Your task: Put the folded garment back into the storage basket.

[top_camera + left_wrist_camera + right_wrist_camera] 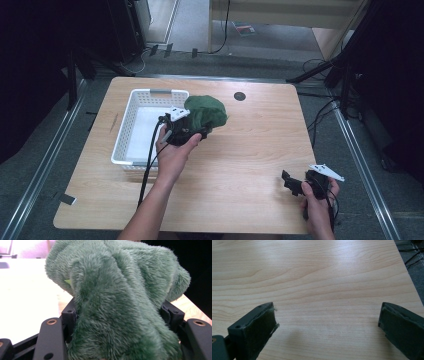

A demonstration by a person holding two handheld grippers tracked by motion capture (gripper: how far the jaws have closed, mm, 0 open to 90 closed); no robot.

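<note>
A: Count it from the near edge for me.

B: Two grippers. The right gripper sits nearest, low at the near right corner of the worktop; its fingers are spread wide with bare wood between them.

A: And the other one?

B: The left gripper is farther in, near the middle, its fingers pinching one green plush cloth. The cloth bulges out past them, bunched and lifted off the worktop, just beside the right wall of the basket.

A: How many baskets?

B: One white basket, at the left, slotted walls; I see nothing lying inside it. The hand and cloth cover part of its near right rim.

A: Anything beyond?

B: One small dark round disc near the far edge, well apart from the cloth. Past the worktop, cables lie on the floor.
</note>
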